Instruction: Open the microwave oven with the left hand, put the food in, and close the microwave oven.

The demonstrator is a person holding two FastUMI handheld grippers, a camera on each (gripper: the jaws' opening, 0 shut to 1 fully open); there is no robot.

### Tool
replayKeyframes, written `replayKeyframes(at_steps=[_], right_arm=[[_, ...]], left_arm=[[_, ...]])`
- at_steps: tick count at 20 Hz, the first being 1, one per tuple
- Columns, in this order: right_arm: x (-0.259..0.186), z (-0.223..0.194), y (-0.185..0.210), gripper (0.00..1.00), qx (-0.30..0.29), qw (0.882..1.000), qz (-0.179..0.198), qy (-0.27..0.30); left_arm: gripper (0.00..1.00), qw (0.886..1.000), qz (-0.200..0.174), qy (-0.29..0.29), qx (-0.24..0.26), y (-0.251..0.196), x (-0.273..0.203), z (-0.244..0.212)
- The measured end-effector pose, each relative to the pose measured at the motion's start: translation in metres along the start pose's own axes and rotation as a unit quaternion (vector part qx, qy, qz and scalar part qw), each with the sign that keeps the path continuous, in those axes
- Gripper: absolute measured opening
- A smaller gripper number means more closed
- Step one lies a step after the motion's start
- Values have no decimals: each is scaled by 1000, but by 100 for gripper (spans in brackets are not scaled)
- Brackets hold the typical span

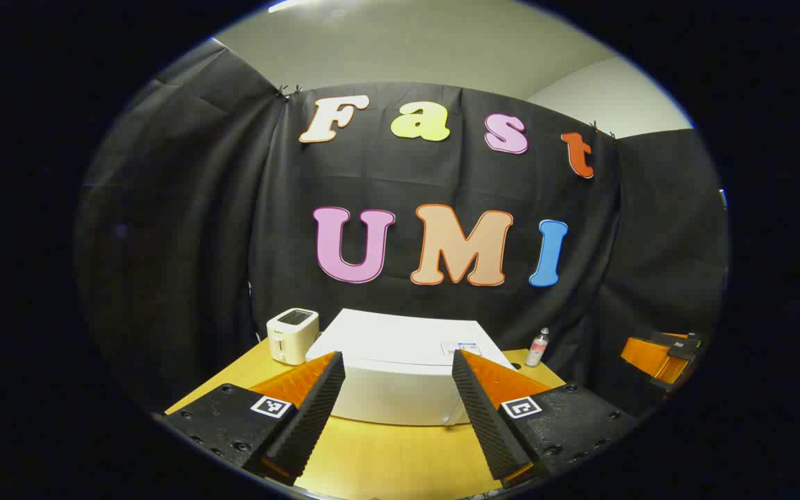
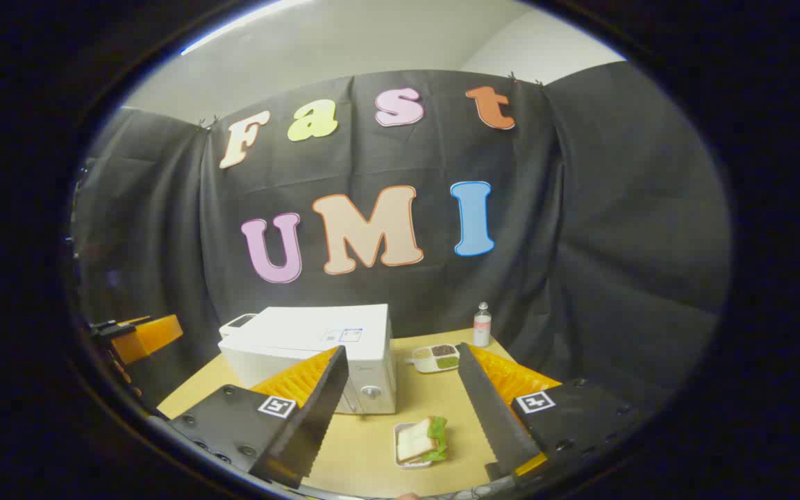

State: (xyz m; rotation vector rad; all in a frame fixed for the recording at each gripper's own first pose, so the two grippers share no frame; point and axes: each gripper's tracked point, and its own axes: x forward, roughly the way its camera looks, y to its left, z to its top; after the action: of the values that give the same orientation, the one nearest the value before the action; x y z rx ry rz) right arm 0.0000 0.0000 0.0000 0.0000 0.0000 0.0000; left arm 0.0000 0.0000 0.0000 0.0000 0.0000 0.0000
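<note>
- Right gripper view, nearest: the right gripper (image 2: 400, 410) hangs above the wooden table (image 2: 365, 444), fingers spread wide, nothing between them.
- Just beyond, between those fingers: a sandwich (image 2: 422, 439) with green leaf sits in a small white tray on the table, untouched. I take this as the food to be loaded.
- Farther: the white microwave oven (image 2: 317, 347) stands at the table's middle, door closed as far as the front shows; two knobs on its right panel.
- To its right, a sectioned dish (image 2: 436, 357) of other food, then a small bottle (image 2: 482, 325) near the cloth wall.
- Left gripper view, near: the left gripper (image 1: 398, 399) is likewise spread and empty, aimed at the microwave oven's front from short of it, not touching.
- Behind the oven's left corner: a white toaster (image 1: 292, 335).
- Far right edge of the same view: part of the right gripper.
- Judgement: task is at its start. Door not yet opened, food not picked up, closing still ahead. All three steps remain.
</note>
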Motion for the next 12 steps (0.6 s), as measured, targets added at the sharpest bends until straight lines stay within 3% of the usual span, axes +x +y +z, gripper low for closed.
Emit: replayKeyframes(at_steps=[1, 2, 3, 12], right_arm=[[3, 1, -5, 92, 2, 1000, -2, 1], [6, 1, -10, 92, 1, 1000, -4, 1], [8, 1, -15, 92, 0, 1000, -7, 2], [20, -3, -38, 92, 4, 1000, -21, 11]], left_arm=[[94, 1000, 1, 2, 1, -2, 3, 1], [90, 1000, 2, 5, 1, -5, 6, 0], [94, 1000, 2, 7, 1, -7, 9, -1], [94, 1000, -2, 27, -17, -26, 24, -15]])
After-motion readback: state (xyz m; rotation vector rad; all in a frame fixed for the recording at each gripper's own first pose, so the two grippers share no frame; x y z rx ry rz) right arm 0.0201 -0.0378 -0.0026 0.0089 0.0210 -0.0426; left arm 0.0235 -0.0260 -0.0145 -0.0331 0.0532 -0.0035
